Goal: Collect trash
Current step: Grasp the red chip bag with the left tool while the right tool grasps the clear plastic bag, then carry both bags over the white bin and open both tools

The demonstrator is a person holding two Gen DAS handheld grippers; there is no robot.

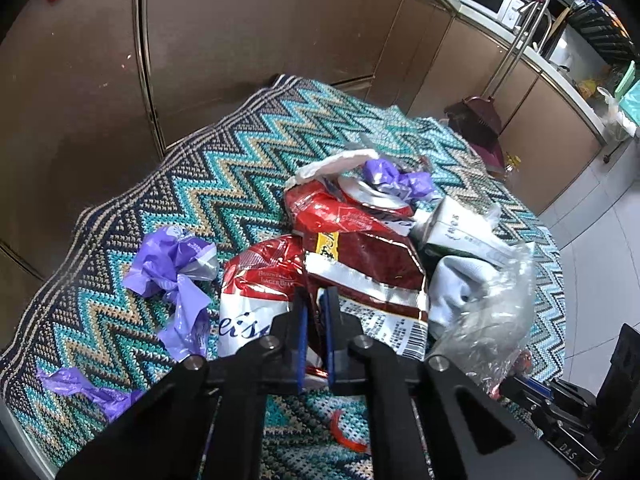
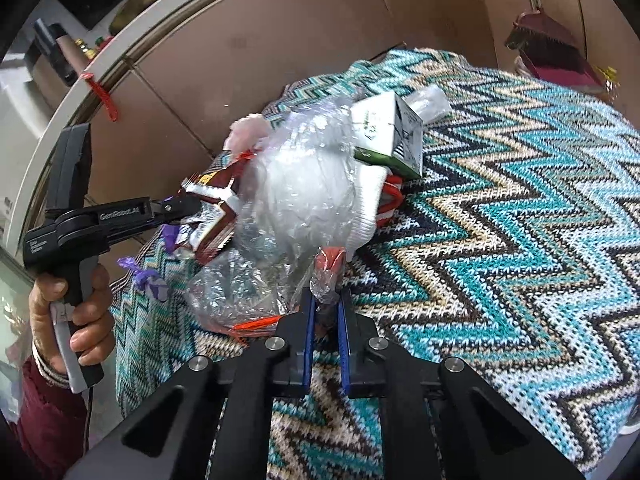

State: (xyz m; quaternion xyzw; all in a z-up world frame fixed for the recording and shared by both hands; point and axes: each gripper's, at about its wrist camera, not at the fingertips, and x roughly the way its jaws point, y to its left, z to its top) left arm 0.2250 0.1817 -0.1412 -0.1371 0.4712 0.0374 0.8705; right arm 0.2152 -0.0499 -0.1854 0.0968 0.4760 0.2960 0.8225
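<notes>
The clear plastic bag (image 2: pixel 296 200) hides its contents (blurred white mass).

crumpled wrappers (image 1: pixel 352 252), carton (image 2: pixel 390 136) and clear plastic bag (image 2: pixel 296 204) heaped on zigzag cloth (image 2: pixel 520 216).

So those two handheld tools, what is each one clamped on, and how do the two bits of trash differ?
The left tool is shut on the red foil snack wrapper; the right tool is shut on the clear plastic bag. The wrapper is opaque, shiny and printed; the bag is see-through and bulges over white stuff inside. Both are crumpled and lie in one heap on the zigzag knit cloth.
</notes>
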